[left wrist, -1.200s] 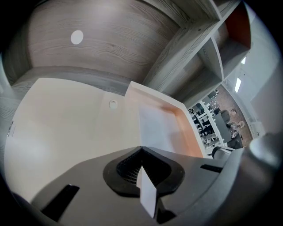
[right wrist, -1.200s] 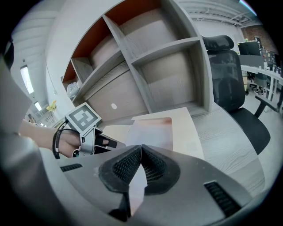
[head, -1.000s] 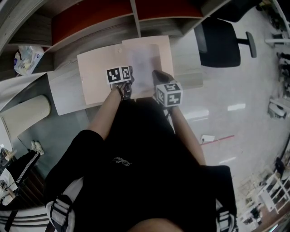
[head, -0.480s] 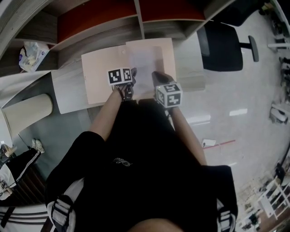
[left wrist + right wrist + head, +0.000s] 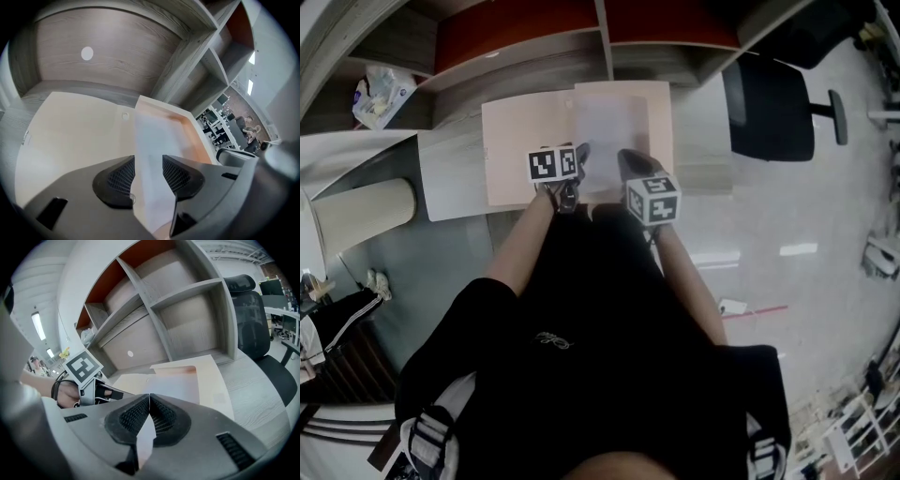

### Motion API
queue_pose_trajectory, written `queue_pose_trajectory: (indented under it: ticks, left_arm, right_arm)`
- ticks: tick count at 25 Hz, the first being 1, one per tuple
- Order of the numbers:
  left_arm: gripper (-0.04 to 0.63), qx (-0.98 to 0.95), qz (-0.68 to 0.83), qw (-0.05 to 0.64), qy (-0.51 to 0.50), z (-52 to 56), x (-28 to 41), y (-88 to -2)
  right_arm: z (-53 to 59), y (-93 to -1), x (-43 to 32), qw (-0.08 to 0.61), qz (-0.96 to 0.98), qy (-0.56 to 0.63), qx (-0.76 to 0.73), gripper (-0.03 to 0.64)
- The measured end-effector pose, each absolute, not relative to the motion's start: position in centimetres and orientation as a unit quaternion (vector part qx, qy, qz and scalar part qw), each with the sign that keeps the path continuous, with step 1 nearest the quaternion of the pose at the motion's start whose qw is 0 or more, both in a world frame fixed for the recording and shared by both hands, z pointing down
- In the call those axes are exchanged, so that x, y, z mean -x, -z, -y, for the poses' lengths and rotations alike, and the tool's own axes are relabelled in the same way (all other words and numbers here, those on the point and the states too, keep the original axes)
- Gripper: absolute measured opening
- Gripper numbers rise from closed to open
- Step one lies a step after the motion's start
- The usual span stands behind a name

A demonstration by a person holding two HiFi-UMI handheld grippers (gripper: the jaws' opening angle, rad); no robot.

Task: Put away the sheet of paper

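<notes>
**Left gripper (image 5: 579, 156) letting go of the sheet of paper (image 5: 611, 131) over the open beige folder (image 5: 520, 141).**
Its jaws have just been opening and now stand spread, with the sheet's near edge between them, apparently untouched. The right gripper (image 5: 628, 161) is pinched onto that edge, so it alone holds the sheet. The sheet lies over the folder's right half. Whether it sits inside a pocket is unclear, and the person's body hides the desk's near edge.

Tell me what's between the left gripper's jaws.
The sheet of paper, shown in the left gripper view. The left gripper has just been opening, so its jaws stand apart and aren't pinching it.
</notes>
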State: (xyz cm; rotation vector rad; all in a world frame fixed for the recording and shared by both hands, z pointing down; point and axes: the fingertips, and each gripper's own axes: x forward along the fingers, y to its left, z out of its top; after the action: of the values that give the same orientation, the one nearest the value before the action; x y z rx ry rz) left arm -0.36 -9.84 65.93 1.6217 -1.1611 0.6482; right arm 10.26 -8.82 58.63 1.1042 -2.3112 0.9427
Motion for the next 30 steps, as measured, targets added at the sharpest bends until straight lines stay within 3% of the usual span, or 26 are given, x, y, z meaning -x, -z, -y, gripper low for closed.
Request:
queue_pose_trajectory:
  ticks: [19,24,30]
  left_arm:
    - [0.201,-0.73,0.483,0.414,-0.25,7.2,1.8,-60.3]
    - [0.106,-0.727,0.522,0.376,-0.242,5.1,4.1,-58.9]
    - [0.067,-0.713,0.553,0.362,-0.233,2.1,6.4,-58.1]
  right_arm:
    - [7.8,-55.9,-5.3,0.215,0.861,-0.253,-0.385,0.02]
    - [6.5,-54.2,-2.8,0.218,0.874,-0.214,-0.377,0.02]
    - [4.1,-53.3,0.0,0.229,0.888,-0.191,-0.349,0.02]
